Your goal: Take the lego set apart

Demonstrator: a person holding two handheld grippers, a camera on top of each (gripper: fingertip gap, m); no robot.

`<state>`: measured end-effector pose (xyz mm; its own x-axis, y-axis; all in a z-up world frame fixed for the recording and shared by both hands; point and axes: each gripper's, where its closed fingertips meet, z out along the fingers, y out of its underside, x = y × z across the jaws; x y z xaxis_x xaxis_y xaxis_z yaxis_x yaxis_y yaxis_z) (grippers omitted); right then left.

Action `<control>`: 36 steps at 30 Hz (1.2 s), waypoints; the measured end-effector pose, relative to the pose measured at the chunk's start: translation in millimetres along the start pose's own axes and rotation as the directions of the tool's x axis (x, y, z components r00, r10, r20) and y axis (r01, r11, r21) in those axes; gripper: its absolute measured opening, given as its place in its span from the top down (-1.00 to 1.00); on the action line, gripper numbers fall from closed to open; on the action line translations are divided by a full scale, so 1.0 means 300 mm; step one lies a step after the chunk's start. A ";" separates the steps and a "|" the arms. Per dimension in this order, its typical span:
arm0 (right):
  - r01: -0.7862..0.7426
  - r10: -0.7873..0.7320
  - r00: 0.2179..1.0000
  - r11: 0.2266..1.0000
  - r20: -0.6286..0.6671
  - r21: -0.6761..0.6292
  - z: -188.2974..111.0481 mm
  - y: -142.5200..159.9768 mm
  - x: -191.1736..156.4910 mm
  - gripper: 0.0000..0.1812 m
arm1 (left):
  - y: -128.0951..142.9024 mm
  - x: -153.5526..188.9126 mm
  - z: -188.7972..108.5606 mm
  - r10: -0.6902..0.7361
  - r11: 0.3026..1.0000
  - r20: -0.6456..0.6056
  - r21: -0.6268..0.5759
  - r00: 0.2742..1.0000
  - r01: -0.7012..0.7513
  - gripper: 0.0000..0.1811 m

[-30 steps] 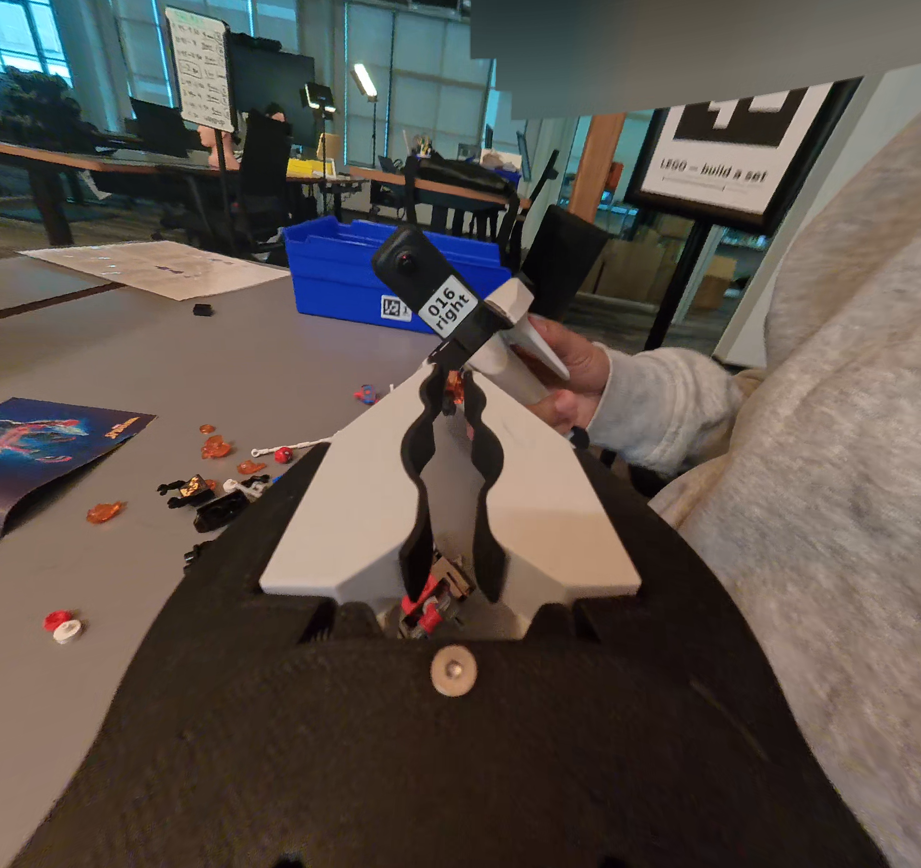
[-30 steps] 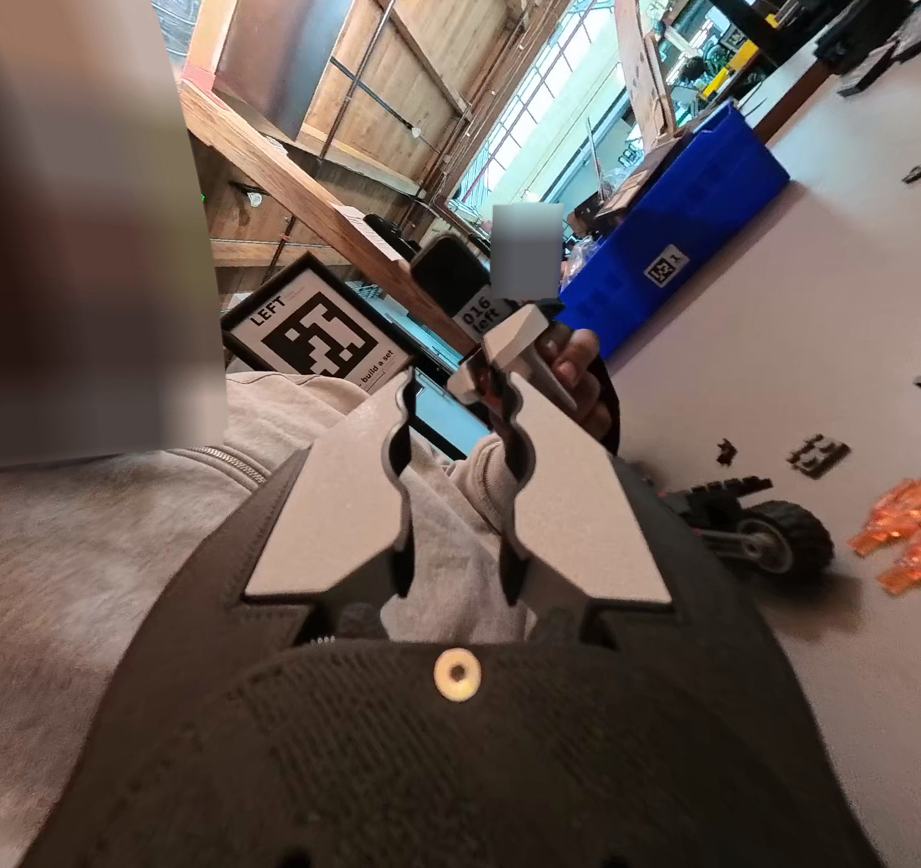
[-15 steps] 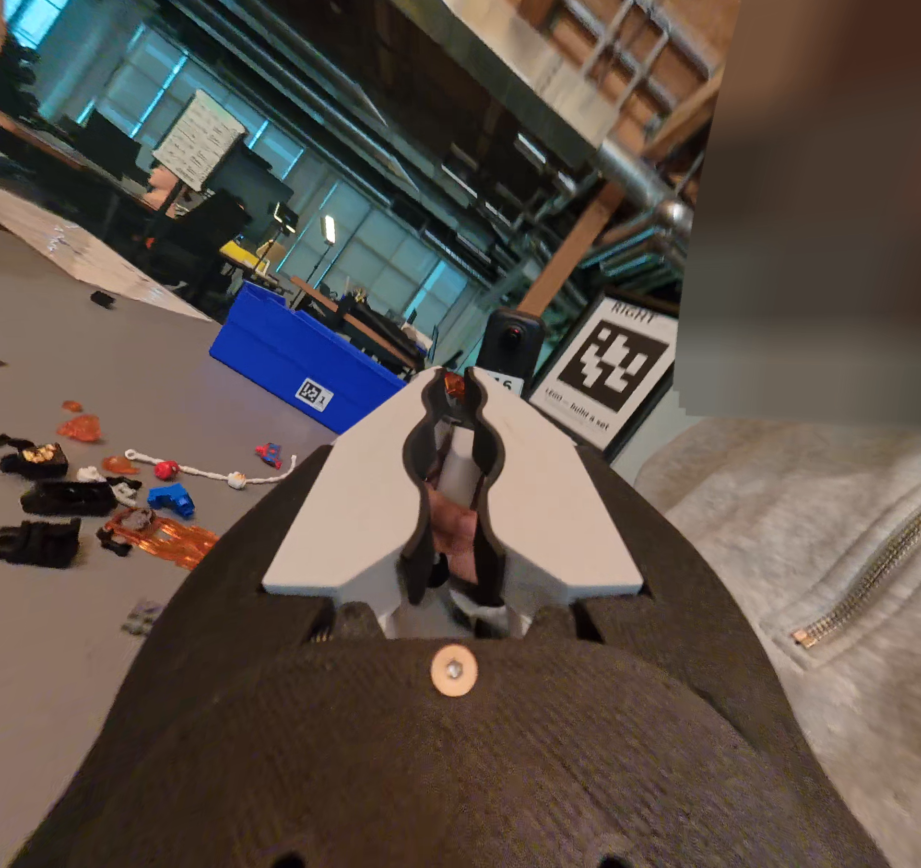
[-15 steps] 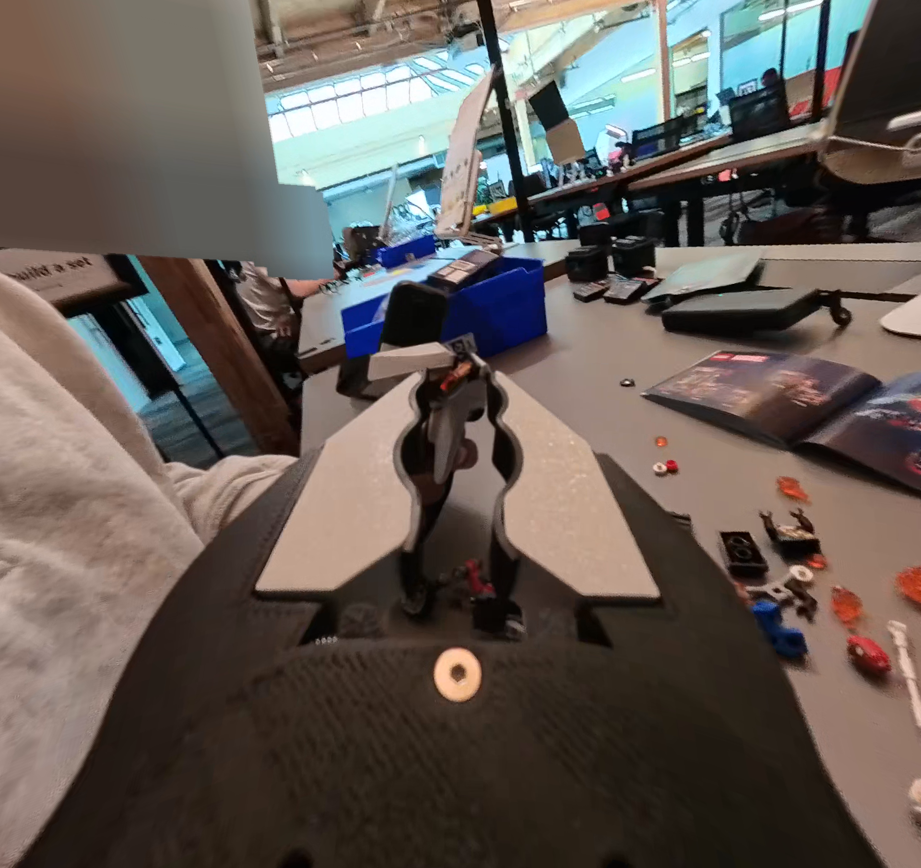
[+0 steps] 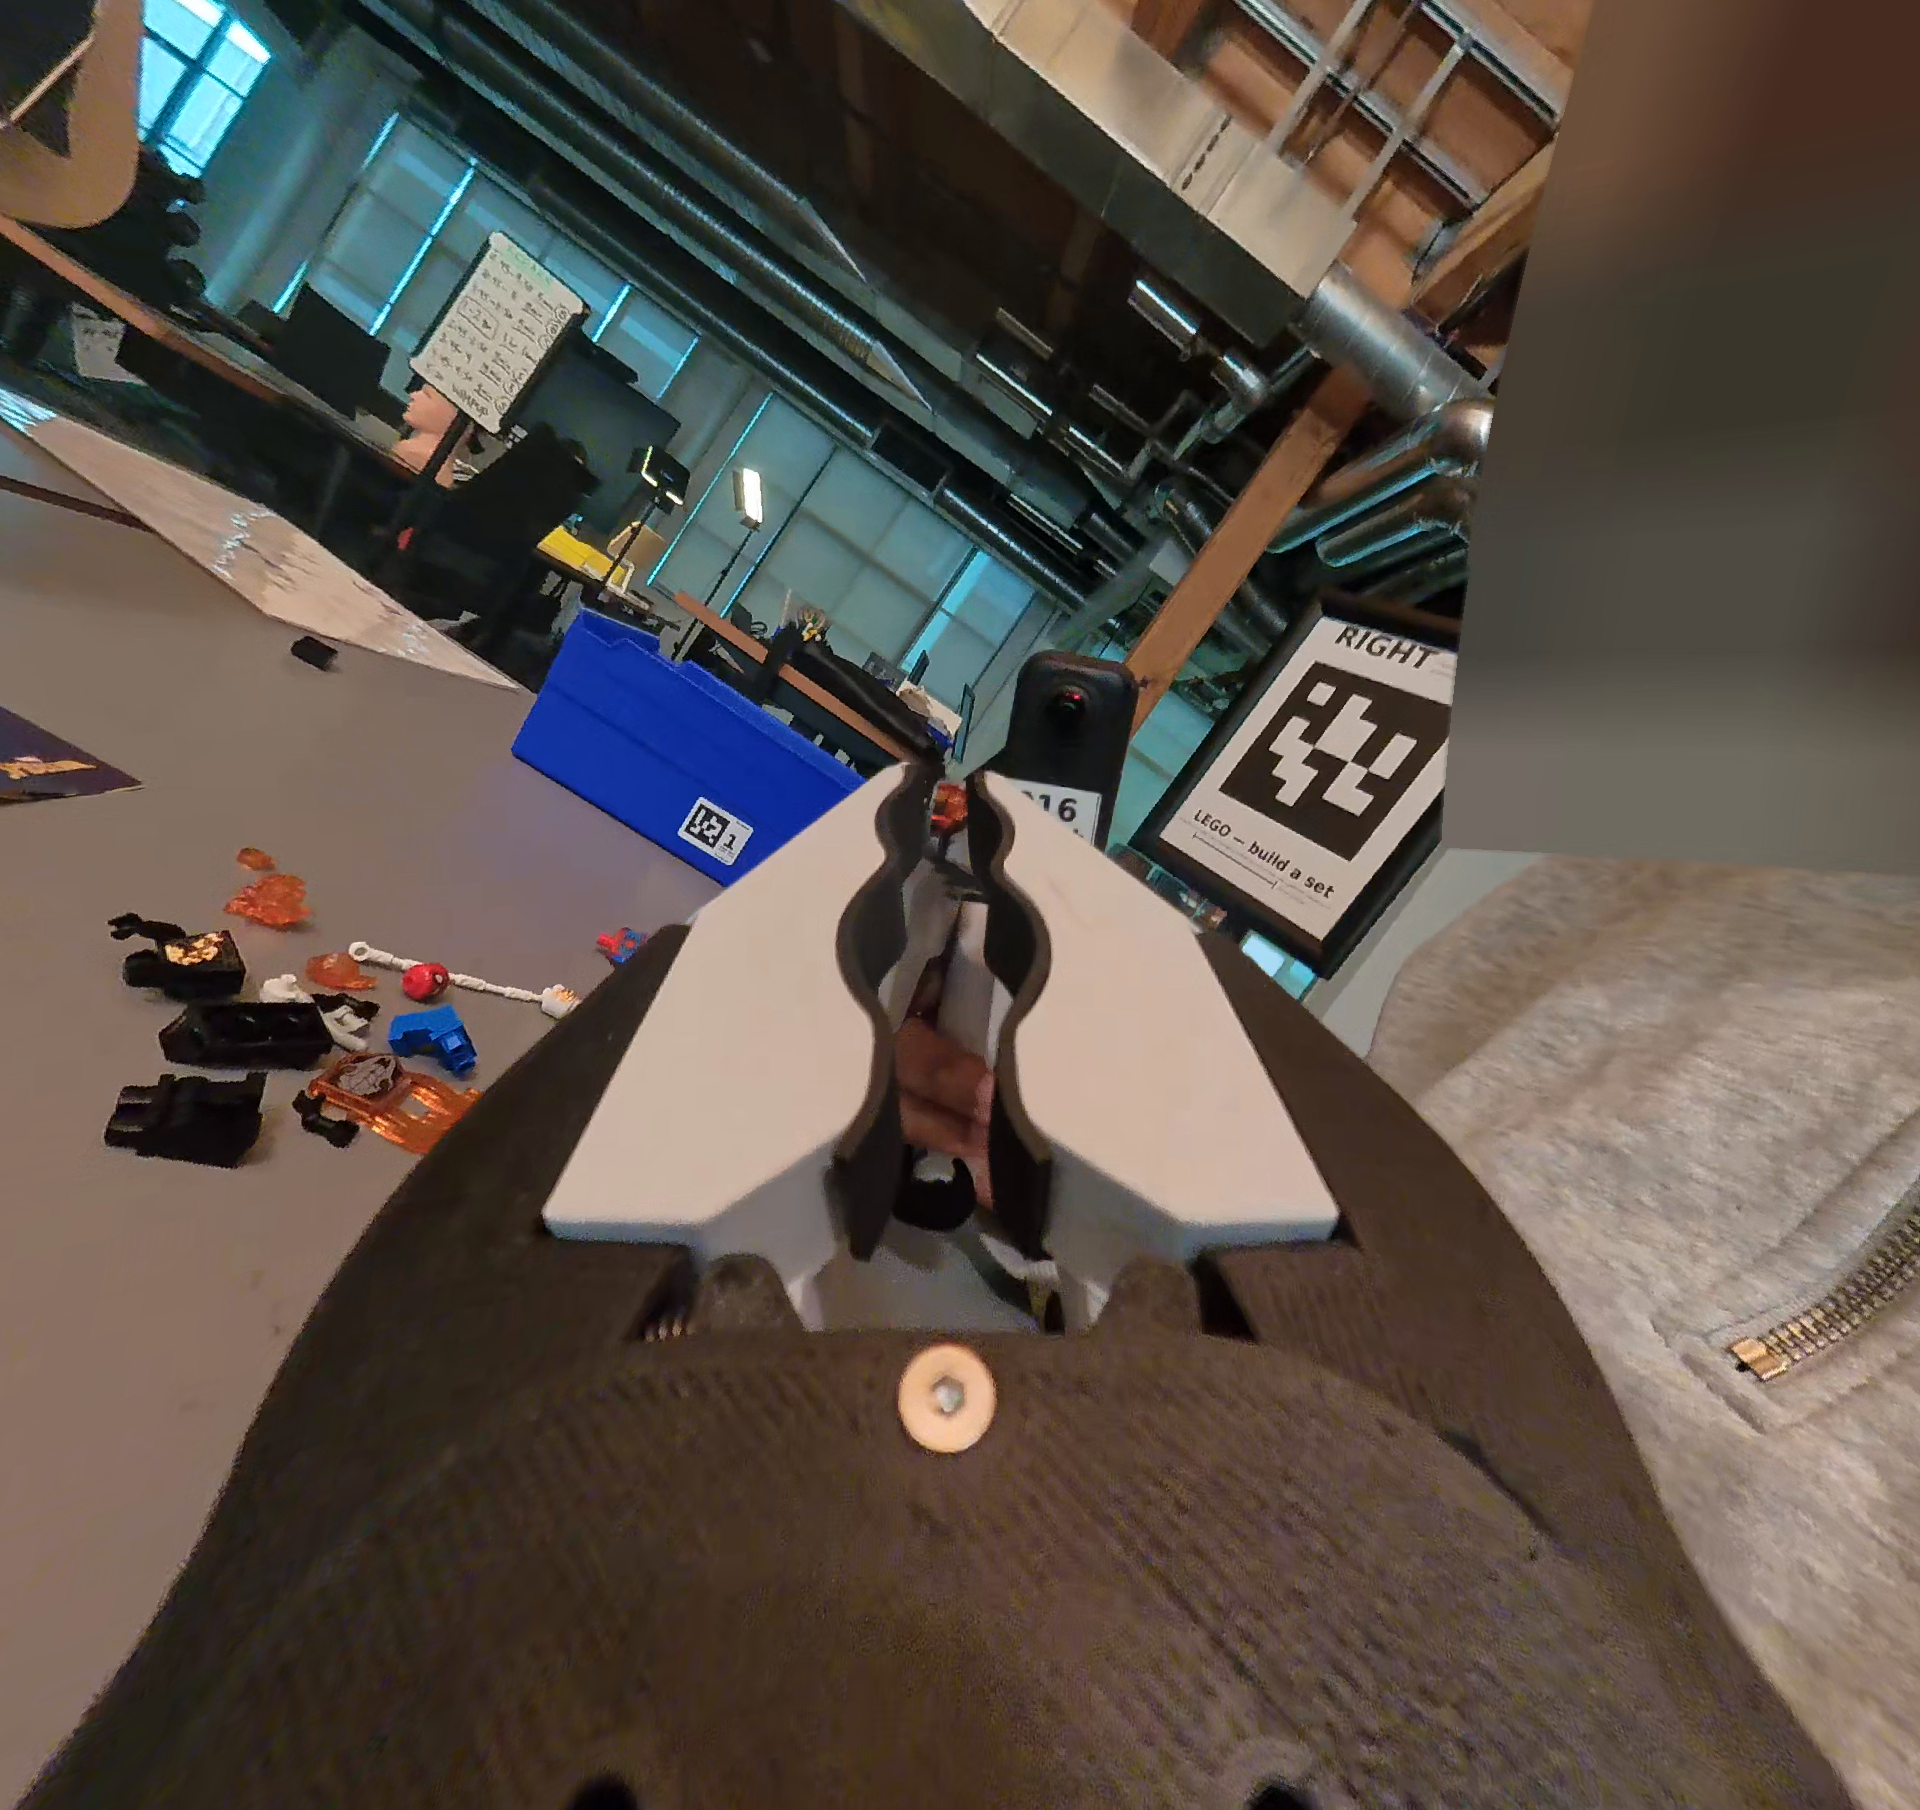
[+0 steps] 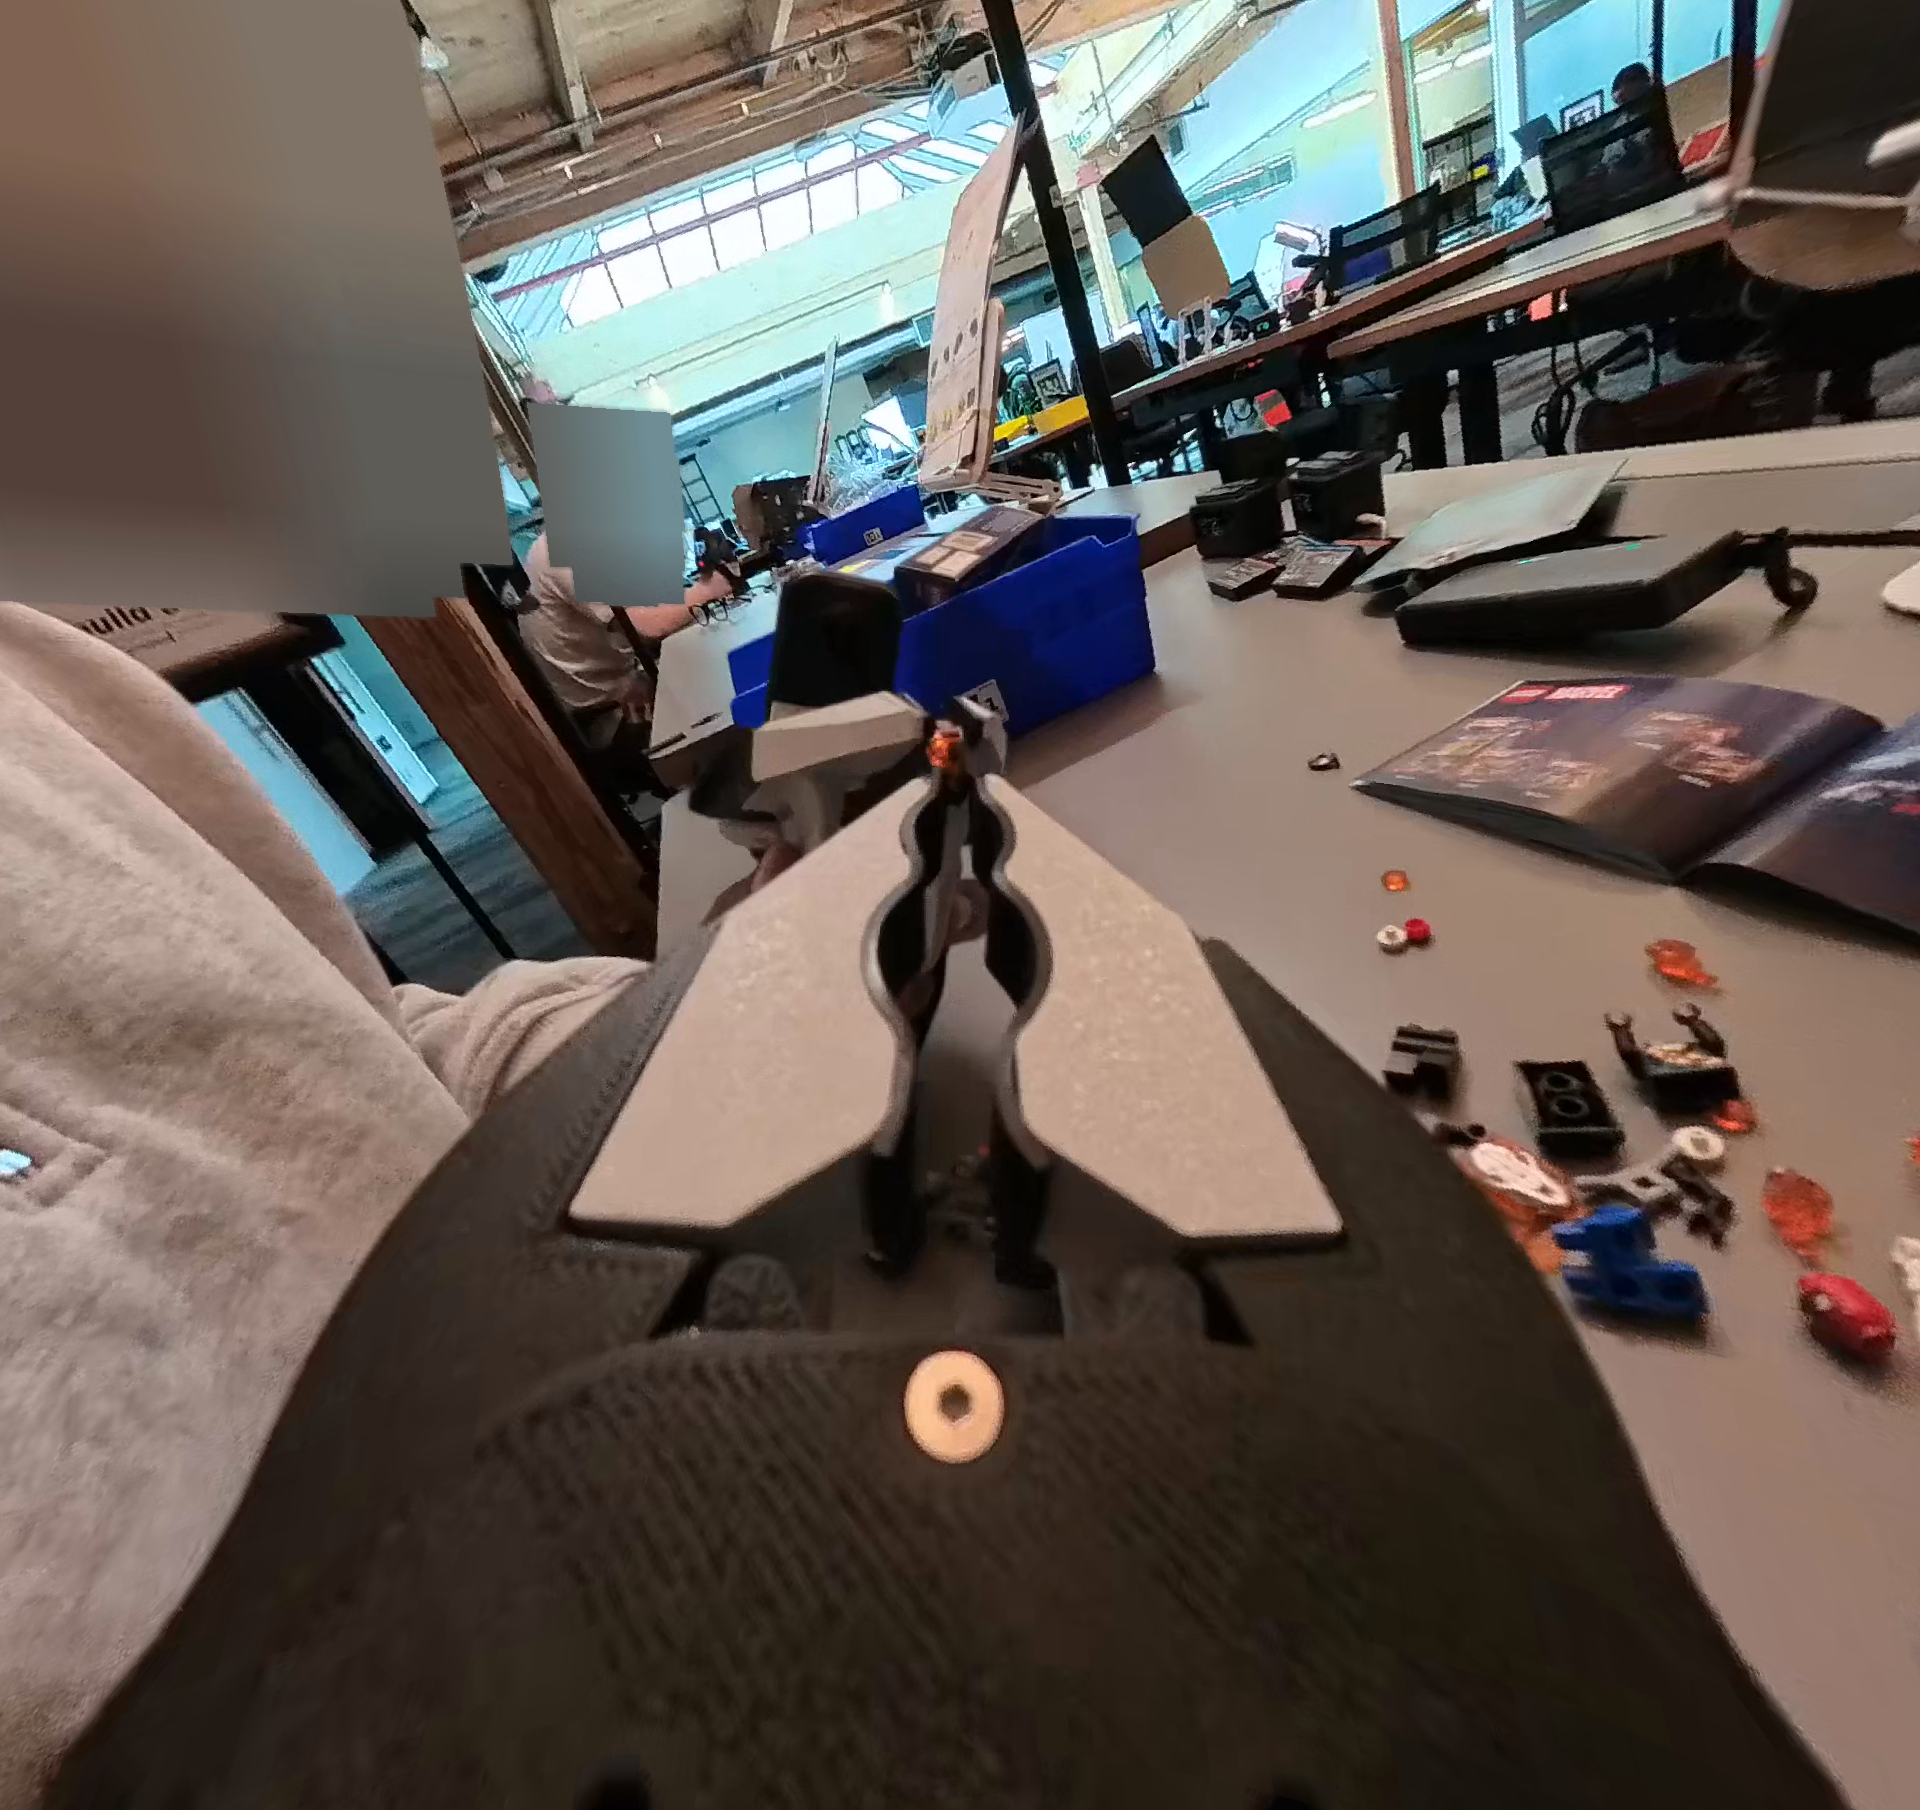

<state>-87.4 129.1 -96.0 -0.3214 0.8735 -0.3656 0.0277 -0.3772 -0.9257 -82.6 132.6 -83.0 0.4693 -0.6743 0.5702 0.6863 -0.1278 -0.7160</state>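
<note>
In the left wrist view, the left gripper (image 5: 948, 796) was seen narrowed almost to closing on a small orange lego piece (image 5: 948, 806) at its tips, raised above the grey table (image 5: 312, 804) where loose lego parts (image 5: 281, 1033) were scattered. In the right wrist view, the right gripper (image 6: 954, 792) was likewise drawn nearly together just below the same orange piece (image 6: 943, 748), tip to tip with the left gripper (image 6: 971, 721), though a firm grip by either could not be told; an open booklet (image 6: 1621, 773) lay beyond the parts (image 6: 1621, 1158).

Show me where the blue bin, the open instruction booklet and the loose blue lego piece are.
blue bin (image 5: 665, 763): left wrist view, on its near side wall.
instruction booklet (image 6: 1621, 773): right wrist view, on its left page.
blue lego piece (image 6: 1621, 1253): right wrist view, on the middle of the piece.
</note>
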 end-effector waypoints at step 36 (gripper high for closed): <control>0.240 -0.238 0.971 0.961 0.033 -0.136 -0.057 0.019 -0.035 0.97 | 0.050 0.048 0.004 0.224 0.964 -0.006 -0.145 0.975 -0.222 0.95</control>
<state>-67.8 123.1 -99.0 -0.3494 0.9277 -0.1311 0.0777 -0.1108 -0.9908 -64.8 121.9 -85.0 0.6076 -0.6901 0.3932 0.4772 -0.0786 -0.8753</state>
